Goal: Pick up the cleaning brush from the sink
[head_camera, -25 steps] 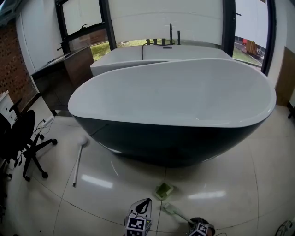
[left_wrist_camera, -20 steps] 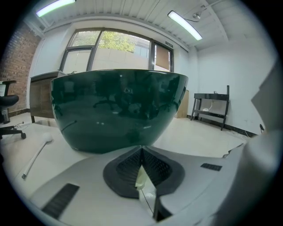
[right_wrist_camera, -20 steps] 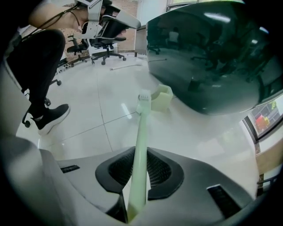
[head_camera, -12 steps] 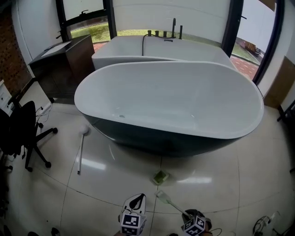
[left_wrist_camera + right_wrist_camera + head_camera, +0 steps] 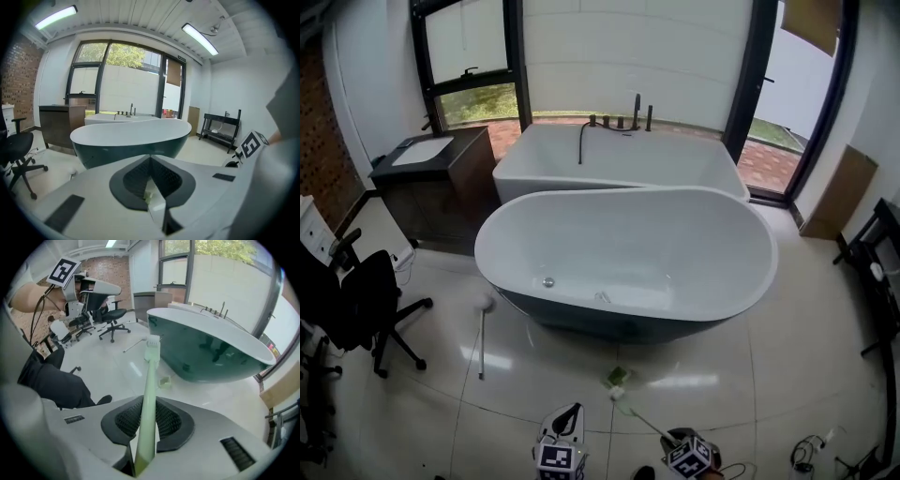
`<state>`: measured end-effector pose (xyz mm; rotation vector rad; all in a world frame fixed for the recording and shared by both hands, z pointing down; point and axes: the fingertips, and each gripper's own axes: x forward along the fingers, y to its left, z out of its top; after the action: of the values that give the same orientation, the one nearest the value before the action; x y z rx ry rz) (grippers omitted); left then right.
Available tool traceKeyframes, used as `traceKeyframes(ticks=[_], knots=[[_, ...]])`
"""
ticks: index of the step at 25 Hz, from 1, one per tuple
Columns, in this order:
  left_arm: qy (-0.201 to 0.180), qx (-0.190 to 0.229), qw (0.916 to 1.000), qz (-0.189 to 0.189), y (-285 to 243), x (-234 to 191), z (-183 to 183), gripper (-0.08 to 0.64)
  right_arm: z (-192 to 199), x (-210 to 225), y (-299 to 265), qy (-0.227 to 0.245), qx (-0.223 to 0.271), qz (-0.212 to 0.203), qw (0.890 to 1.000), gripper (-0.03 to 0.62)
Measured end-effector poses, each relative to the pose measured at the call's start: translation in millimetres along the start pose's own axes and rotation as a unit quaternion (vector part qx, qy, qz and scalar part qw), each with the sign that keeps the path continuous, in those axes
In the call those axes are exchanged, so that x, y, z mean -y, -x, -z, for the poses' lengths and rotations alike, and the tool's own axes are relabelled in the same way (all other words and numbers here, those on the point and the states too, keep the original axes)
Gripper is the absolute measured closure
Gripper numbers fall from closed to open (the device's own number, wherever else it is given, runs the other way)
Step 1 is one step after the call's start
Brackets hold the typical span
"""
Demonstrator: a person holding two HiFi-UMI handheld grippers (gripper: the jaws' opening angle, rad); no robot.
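Note:
The cleaning brush has a pale green handle and a white head. My right gripper is shut on the handle at the bottom of the head view, and the brush head points toward the tub above the floor. In the right gripper view the handle runs up between the shut pads of my right gripper, with the brush head in the air. My left gripper hangs beside it at the left. In its own view my left gripper has its jaws together on nothing.
A big oval bathtub, dark green outside, stands ahead, with a white tub behind it. A small green block and a white long-handled tool lie on the tiles. An office chair stands left, a dark cabinet behind it.
The head view has pulled back from the tub, which now looks smaller and farther away. Both grippers stay at the bottom edge, and the brush is still held by the right one.

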<state>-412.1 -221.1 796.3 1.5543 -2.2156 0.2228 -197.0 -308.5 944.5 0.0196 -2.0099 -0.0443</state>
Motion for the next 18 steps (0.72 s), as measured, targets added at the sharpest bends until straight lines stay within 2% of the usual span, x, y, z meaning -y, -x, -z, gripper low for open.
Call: traceKeyframes(ticks=[3, 6, 8, 12, 15, 18], knots=[[-0.008, 0.013, 0.9999, 0.008, 59.3, 23.0, -75.6, 0.554, -38.9, -7.4, 103.8, -0.05, 0.036, 0.018, 0.998, 0.545], [-0.015, 0.033, 0.9988, 0.035, 117.4, 66.9, -154.9, 0.554, -69.8, -8.6, 229.9, -0.127, 0.097, 0.051, 0.986, 0.545], [-0.026, 0.045, 0.9967, 0.062, 150.6, 89.6, -187.4, 0.554, -78.7, -16.5, 295.7, -0.183, 0.141, 0.089, 0.969, 0.545], [-0.061, 0.064, 0.9874, 0.132, 224.0, 148.0, -243.8, 0.554, -73.5, -45.4, 432.9, -0.269, 0.207, 0.171, 0.925, 0.545], [-0.083, 0.079, 0.9782, 0.174, 276.0, 216.9, -280.6, 0.554, -42.1, -60.9, 532.9, -0.3, 0.235, 0.219, 0.898, 0.545], [-0.095, 0.104, 0.9708, 0.194, 321.1, 297.2, -309.4, 0.554, 2.7, -64.3, 621.6, -0.316, 0.264, 0.252, 0.876, 0.545]])
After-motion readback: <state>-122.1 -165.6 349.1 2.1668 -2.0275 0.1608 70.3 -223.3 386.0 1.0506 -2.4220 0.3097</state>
